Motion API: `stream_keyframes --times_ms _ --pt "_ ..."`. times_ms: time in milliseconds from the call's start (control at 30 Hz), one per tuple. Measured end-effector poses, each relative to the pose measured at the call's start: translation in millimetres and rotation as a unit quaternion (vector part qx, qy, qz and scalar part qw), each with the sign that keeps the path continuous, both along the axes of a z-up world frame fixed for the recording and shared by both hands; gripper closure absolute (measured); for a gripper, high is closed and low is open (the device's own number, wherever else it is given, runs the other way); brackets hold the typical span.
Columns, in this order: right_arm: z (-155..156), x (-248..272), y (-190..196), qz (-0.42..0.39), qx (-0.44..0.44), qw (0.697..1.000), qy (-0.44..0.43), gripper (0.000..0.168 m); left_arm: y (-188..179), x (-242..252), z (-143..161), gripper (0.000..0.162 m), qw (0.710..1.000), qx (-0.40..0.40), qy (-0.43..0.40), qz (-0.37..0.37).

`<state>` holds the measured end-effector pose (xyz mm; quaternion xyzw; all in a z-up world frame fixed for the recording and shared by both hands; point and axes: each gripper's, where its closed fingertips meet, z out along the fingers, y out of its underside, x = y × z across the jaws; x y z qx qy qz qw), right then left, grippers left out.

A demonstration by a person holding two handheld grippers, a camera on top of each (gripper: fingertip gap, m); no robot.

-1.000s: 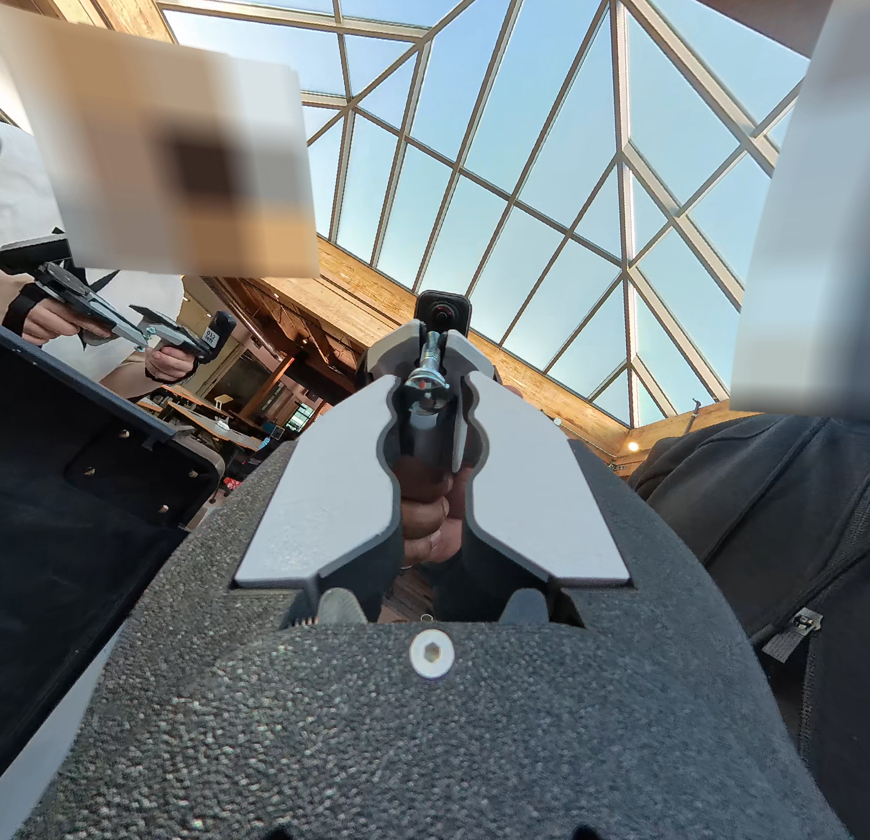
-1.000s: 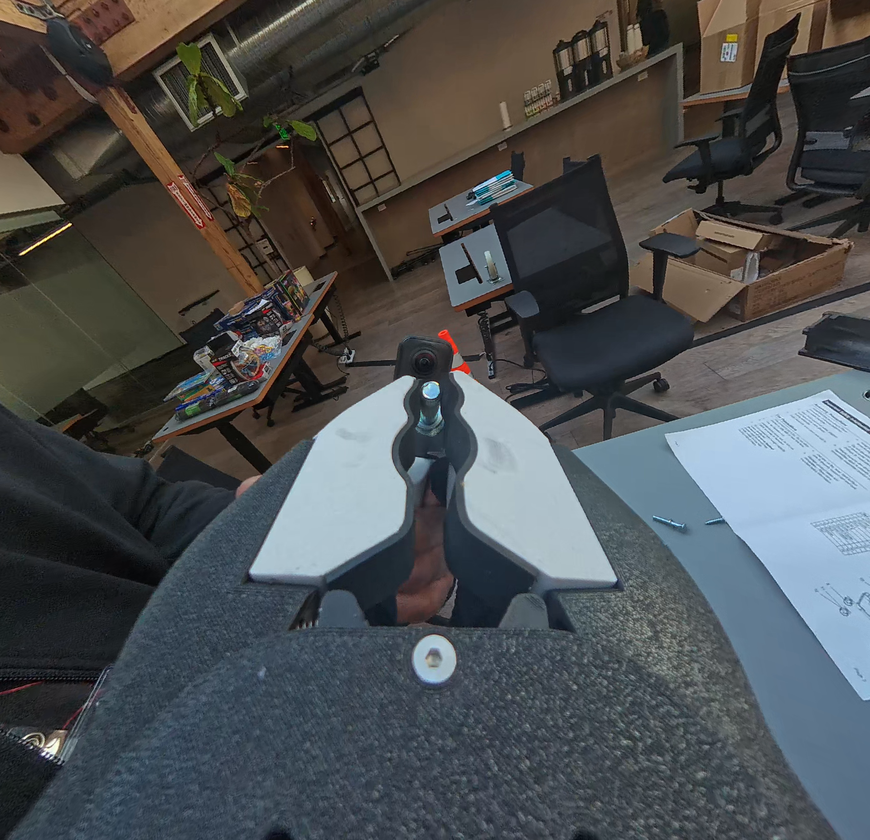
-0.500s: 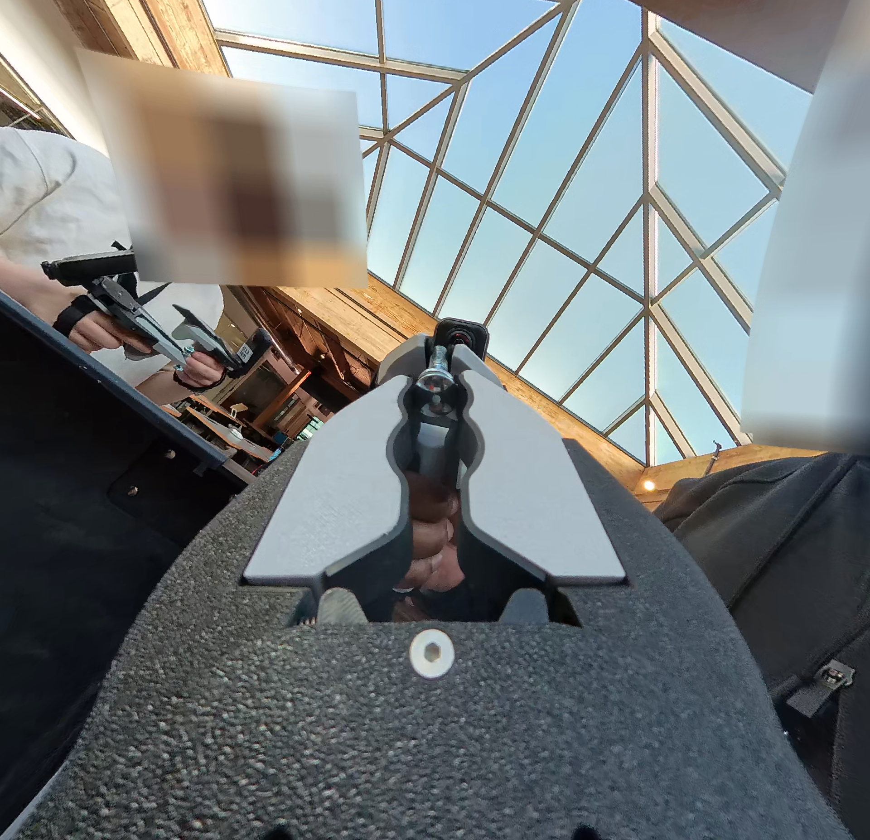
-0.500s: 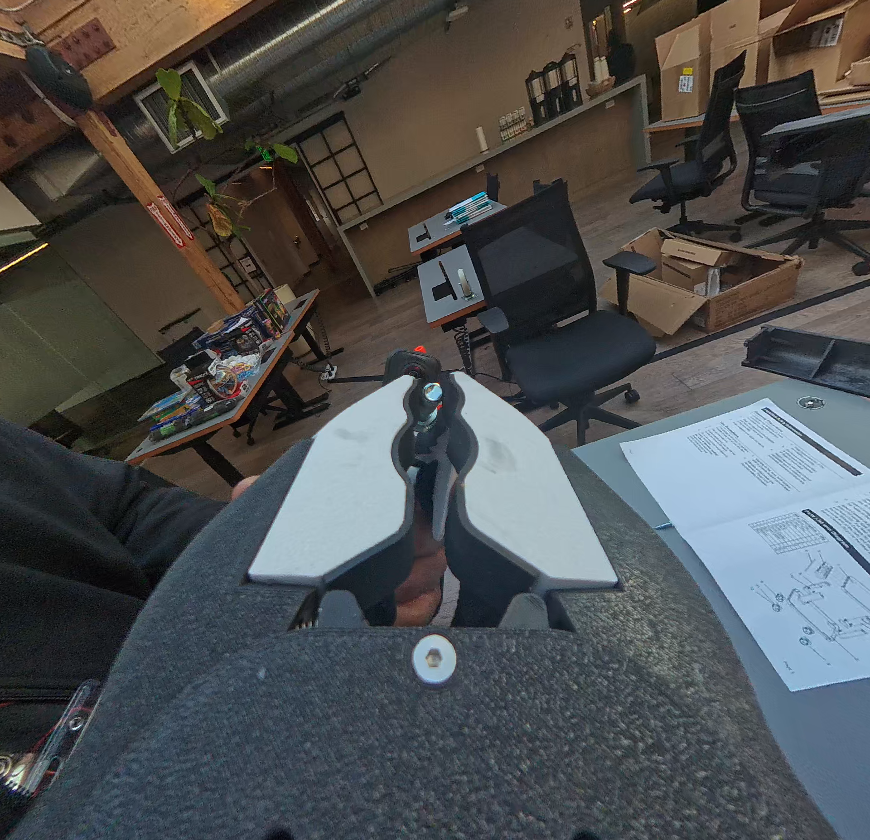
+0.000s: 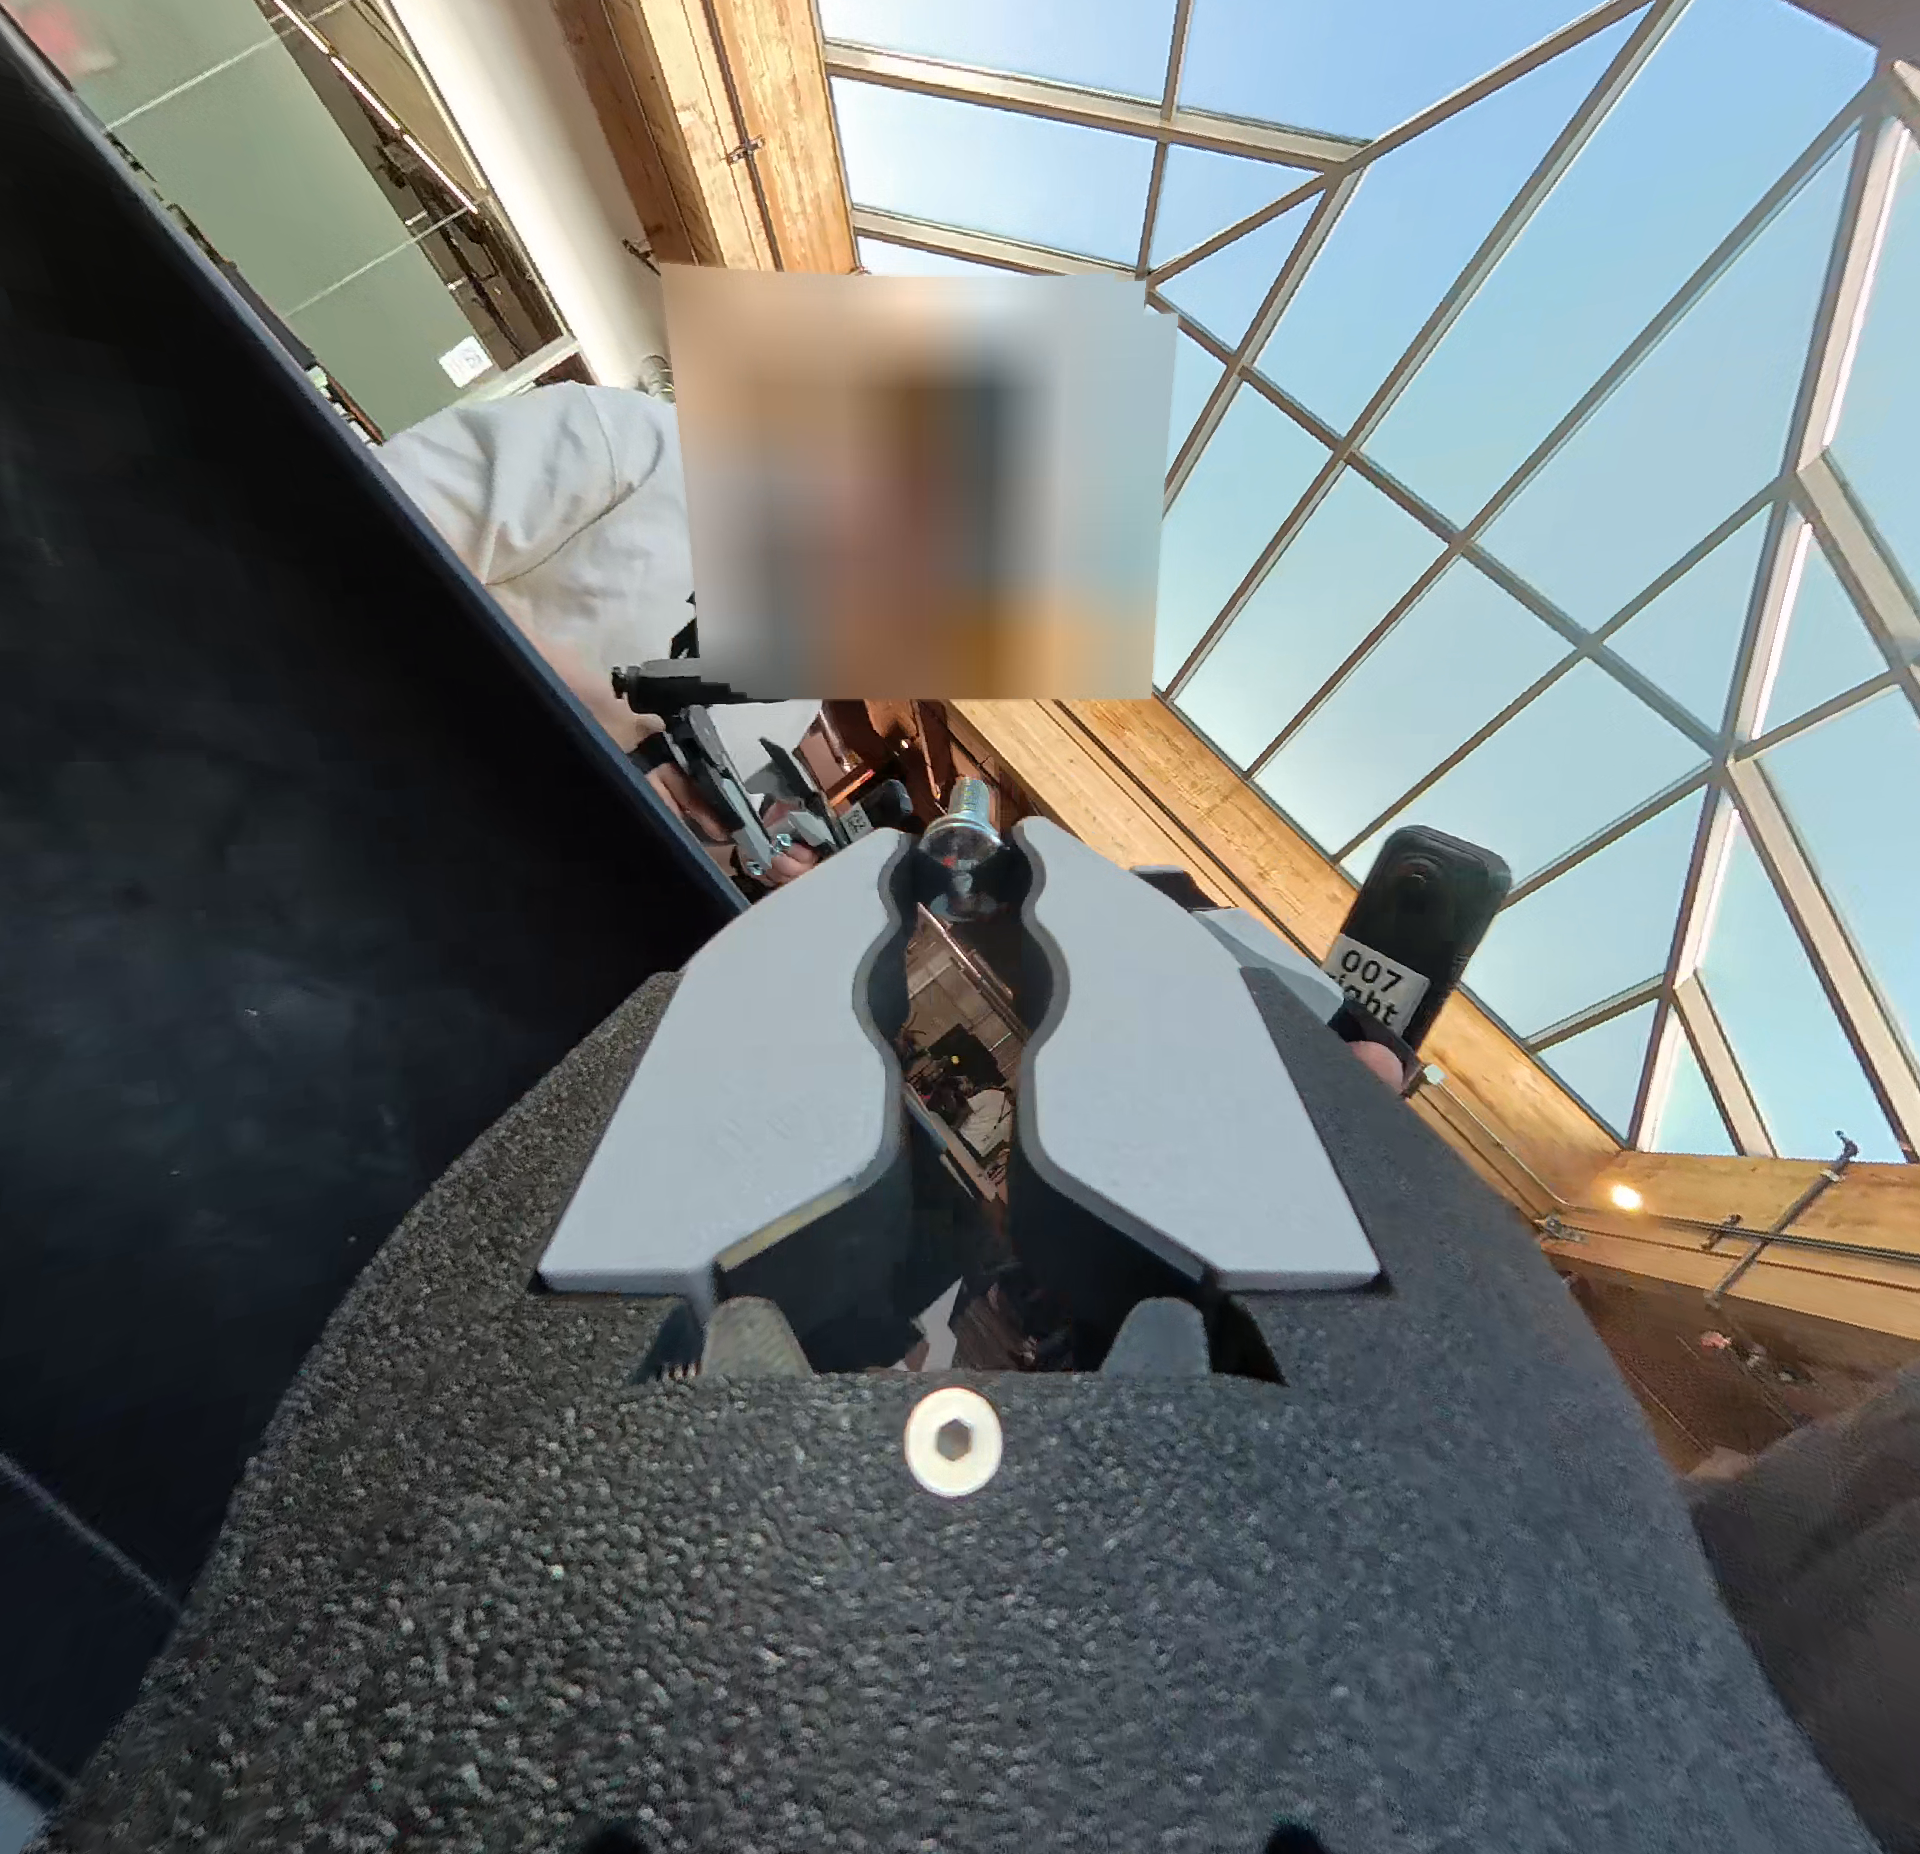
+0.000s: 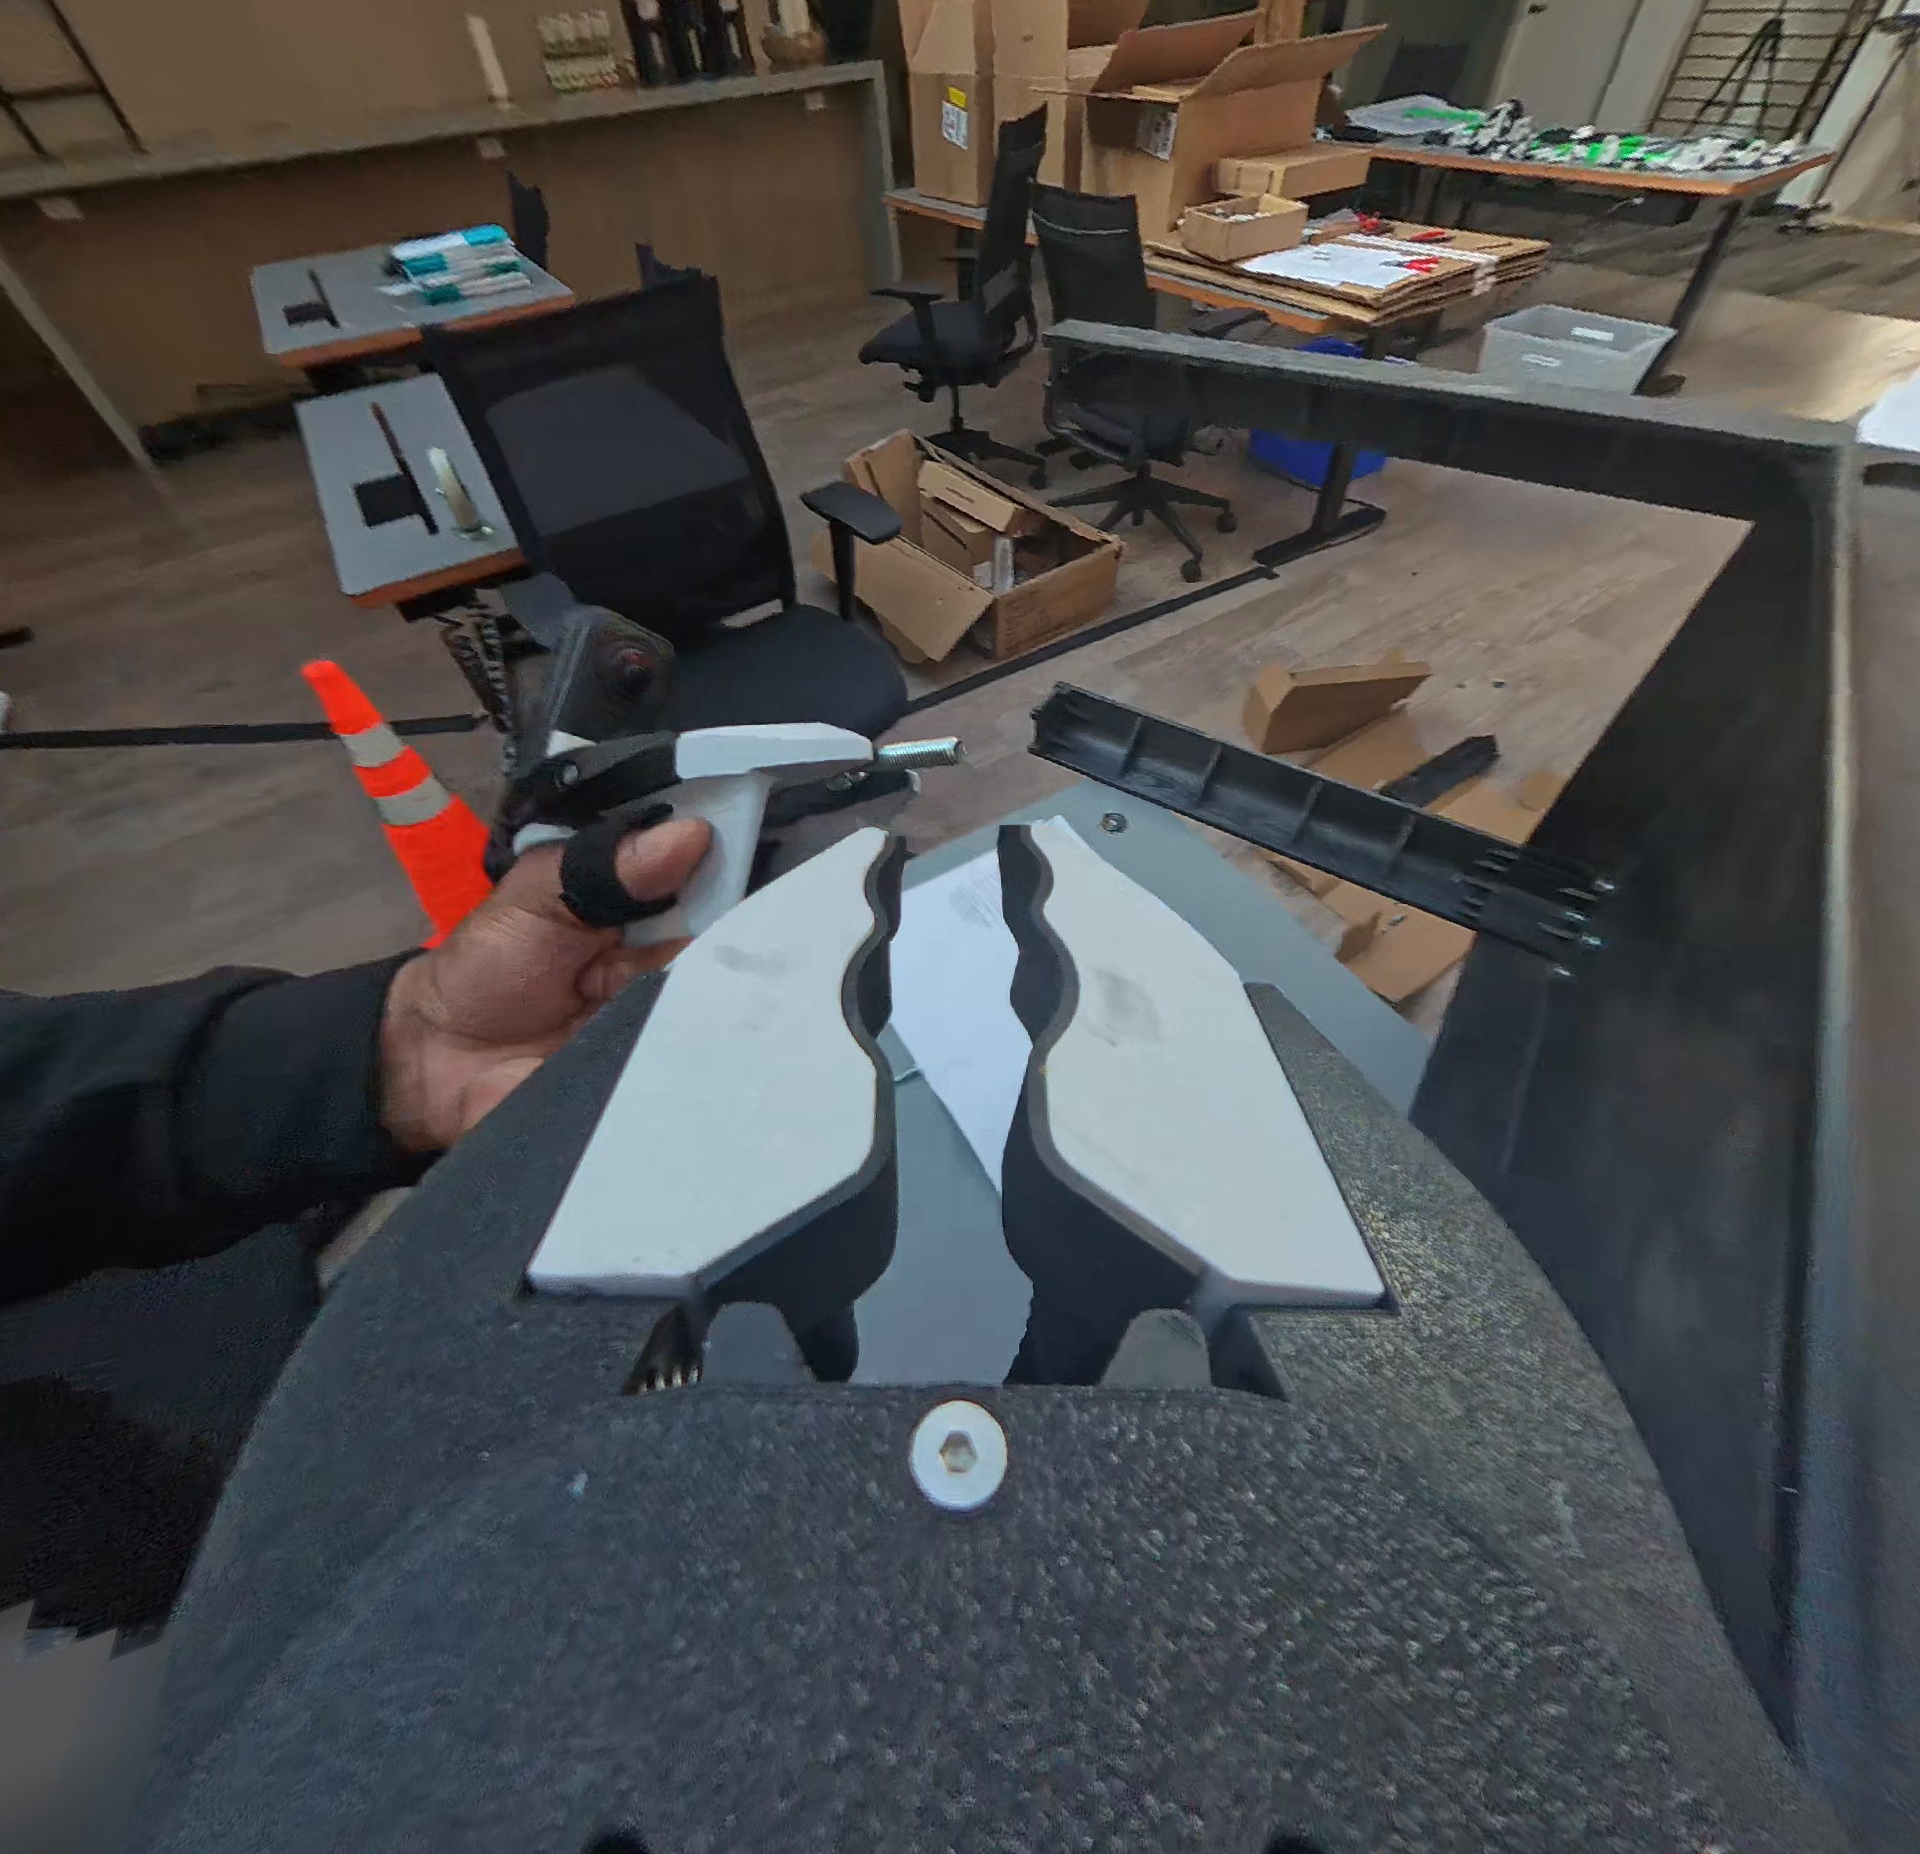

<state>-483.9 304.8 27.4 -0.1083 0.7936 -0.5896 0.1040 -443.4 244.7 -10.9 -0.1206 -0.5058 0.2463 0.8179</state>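
My left gripper (image 5: 961, 850) is shut on a silver bolt (image 5: 958, 838), pinching it near its head at the fingertips, with the threaded end pointing away. It also shows in the right wrist view (image 6: 868, 760), held by a hand (image 6: 520, 963), with the bolt (image 6: 920, 755) sticking out towards a black ribbed bar (image 6: 1299, 817). My right gripper (image 6: 945, 854) is open and empty, with its jaws apart above a grey table (image 6: 1340, 1015) and a paper sheet (image 6: 956, 983). It shows at the right in the left wrist view (image 5: 1423, 931).
A large black panel (image 6: 1662, 817) stands close at the right, with the ribbed bar fixed to it; it fills the left of the left wrist view (image 5: 260, 765). Another person in white (image 5: 561, 516) holds grippers beyond it. An orange cone (image 6: 395, 796), office chairs (image 6: 665, 516) and cardboard boxes (image 6: 977, 568) stand on the floor. My right fingertips sit around 9 cm from my left ones.
Both grippers were shut on the same bolt, facing each other. The right gripper has let go, opened and swung right; the left keeps the bolt and has turned towards the black panel.
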Motion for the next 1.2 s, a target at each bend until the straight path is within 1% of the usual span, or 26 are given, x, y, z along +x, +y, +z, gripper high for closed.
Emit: stream_keyframes --times_ms 67,167,300,367,433,600,767,833,900,1000,1100,1200 --pt "-6 -30 -15 -0.044 0.024 0.997 0.065 0.150 -37 -12 -10 0.147 1.000 0.001 -0.019 0.009" --pt "-13 -79 -36 -0.102 0.054 0.982 0.150 0.150 -92 -36 -23 0.146 0.999 0.003 -0.036 0.022" --pt "-20 -134 -69 -0.136 0.082 0.958 0.237 0.150 -160 -76 -44 0.146 0.997 0.006 -0.055 0.044" --pt "-25 -164 -92 -0.151 0.093 0.942 0.286 0.150 -193 -96 -55 0.146 0.996 0.012 -0.063 0.058" --pt "-30 -192 -118 -0.162 0.096 0.931 0.313 0.151 -223 -117 -67 0.146 0.995 0.016 -0.074 0.070" --pt "-50 -252 -180 -0.178 0.109 0.917 0.338 0.159 -286 -174 -95 0.146 0.991 0.000 -0.093 0.093" --pt "-62 -288 -219 -0.185 0.112 0.921 0.324 0.164 -336 -226 -121 0.146 0.990 0.012 -0.097 0.104" --pt "-65 -296 -228 -0.183 0.107 0.926 0.314 0.168 -352 -247 -127 0.146 0.991 0.017 -0.089 0.101" --pt "-72 -301 -232 -0.176 0.108 0.930 0.303 0.168 -366 -268 -131 0.146 0.992 0.016 -0.079 0.095" --pt "-84 -308 -233 -0.169 0.117 0.928 0.311 0.168 -384 -300 -136 0.146 0.994 0.018 -0.063 0.087" --pt "-85 -304 -234 -0.156 0.113 0.930 0.314 0.168 -402 -328 -136 0.146 0.996 0.026 -0.041 0.074" --pt "-88 -303 -235 -0.164 0.113 0.916 0.348 0.168 -415 -354 -132 0.146 0.997 0.021 -0.029 0.064"
